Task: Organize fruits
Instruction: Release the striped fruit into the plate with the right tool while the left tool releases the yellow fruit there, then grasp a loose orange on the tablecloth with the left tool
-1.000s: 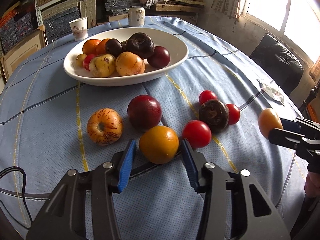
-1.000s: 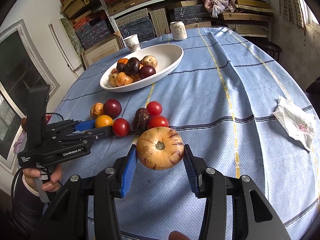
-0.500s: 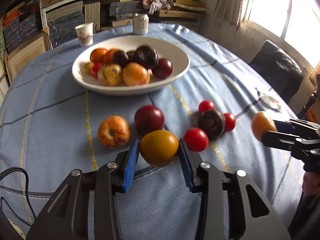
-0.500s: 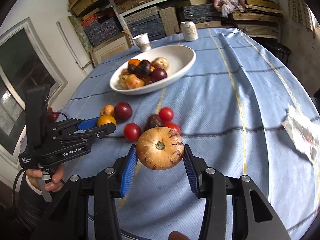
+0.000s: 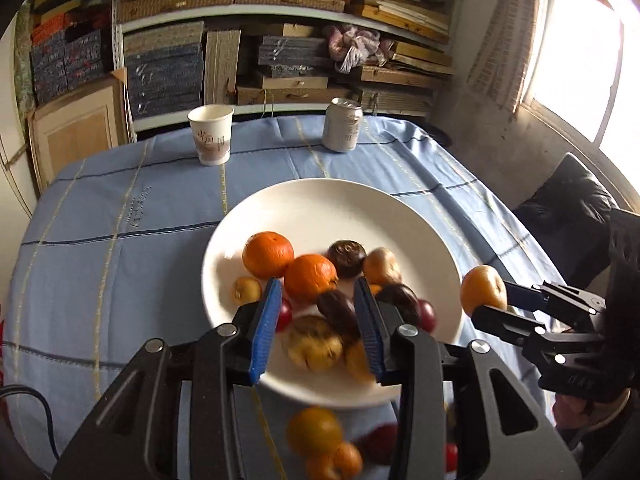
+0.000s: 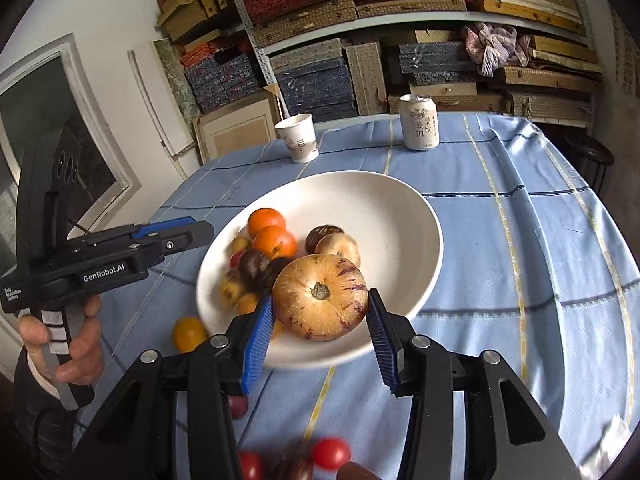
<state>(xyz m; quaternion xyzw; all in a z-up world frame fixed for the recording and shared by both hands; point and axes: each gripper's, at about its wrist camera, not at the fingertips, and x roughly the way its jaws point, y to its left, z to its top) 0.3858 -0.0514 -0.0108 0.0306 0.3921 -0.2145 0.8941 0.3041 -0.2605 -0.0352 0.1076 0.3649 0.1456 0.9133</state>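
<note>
My left gripper is open and empty, held above the near side of the white bowl, which holds oranges, dark plums and yellow striped fruits. My right gripper is shut on a yellow purple-striped melon over the bowl's near rim; in the left wrist view it comes in from the right with the melon. A yellow-orange fruit lies blurred on the cloth below the bowl; it also shows in the right wrist view. Red tomatoes lie near the bottom edge.
A paper cup and a drink can stand on the blue tablecloth behind the bowl. Shelves of stacked boxes fill the back wall. A dark chair stands at the right. The left gripper's body sits left of the bowl.
Both grippers have moved forward to the bowl. The yellow-orange fruit that sat between the left fingers is no longer there; one lies on the cloth. The right gripper still carries the melon.
</note>
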